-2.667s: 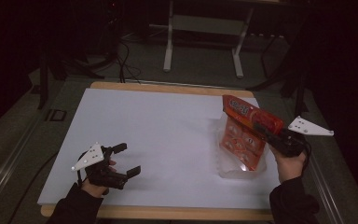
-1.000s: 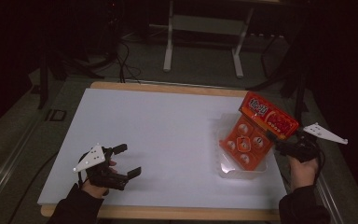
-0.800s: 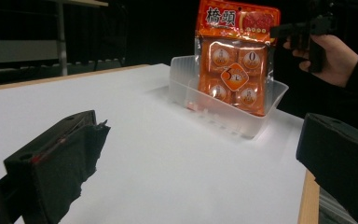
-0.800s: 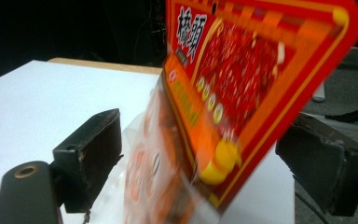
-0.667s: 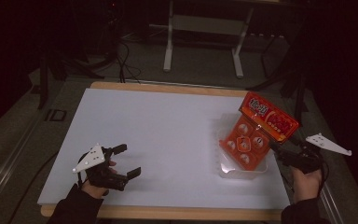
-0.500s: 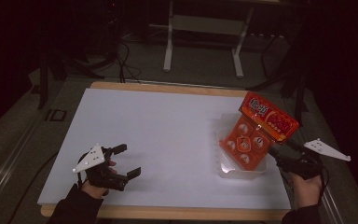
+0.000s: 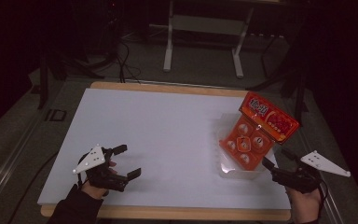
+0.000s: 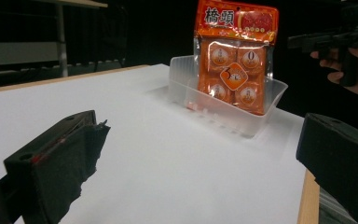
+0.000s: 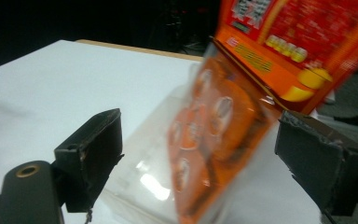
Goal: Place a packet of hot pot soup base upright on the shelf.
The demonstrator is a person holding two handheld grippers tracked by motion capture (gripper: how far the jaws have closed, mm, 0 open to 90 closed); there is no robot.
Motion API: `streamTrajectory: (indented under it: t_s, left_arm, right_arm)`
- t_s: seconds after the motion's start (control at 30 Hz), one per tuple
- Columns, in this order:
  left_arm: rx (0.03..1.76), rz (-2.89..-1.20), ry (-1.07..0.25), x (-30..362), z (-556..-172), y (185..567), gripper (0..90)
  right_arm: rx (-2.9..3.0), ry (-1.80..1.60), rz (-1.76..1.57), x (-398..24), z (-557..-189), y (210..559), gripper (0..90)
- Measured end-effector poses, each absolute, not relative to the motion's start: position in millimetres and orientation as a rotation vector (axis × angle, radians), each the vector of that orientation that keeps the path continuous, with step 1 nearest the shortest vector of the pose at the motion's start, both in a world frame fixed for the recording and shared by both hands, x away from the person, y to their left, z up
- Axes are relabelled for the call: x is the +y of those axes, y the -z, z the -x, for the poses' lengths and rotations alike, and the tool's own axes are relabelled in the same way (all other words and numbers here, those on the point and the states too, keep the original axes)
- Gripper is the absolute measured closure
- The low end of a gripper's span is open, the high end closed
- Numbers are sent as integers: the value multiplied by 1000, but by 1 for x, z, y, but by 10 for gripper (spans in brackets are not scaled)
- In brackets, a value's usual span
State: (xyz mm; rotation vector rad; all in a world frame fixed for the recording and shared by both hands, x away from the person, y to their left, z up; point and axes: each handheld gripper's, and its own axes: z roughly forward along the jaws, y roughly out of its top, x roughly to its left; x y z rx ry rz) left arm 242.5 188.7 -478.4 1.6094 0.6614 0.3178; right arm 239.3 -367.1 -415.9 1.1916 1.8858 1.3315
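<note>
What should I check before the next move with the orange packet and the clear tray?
1. Orange packet stands in the clear tray: ok.
2. Right gripper open and free of the packet: ok.
3. Left gripper open, holding nothing: ok.
4. Packet stable: cannot tell; it leans, with its top above the rim.
5. Tray fully on the white table: ok.

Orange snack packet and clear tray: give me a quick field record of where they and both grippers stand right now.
packet: orange snack packet stands on edge in the tray, leaning, its top above the rim
tray: clear plastic tray on the white table, right side
right gripper: right gripper open, just short of the tray's near end, holding nothing
left gripper: left gripper open, low over the table's near left, far from the tray
contact: neither gripper touches the packet
</note>
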Motion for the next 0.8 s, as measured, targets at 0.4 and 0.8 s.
streamTrajectory:
  t_s: [0.4, 0.8]
  left_arm:
    - [656, -1605, -314, 189, -242, 478, 0]
    - [649, -1605, -297, 188, -243, 479, 0]
  right_arm:
    - [1928, -1393, -1062, -336, -234, 401, 148]
    - [2020, -1408, -937, -303, -241, 405, 145]
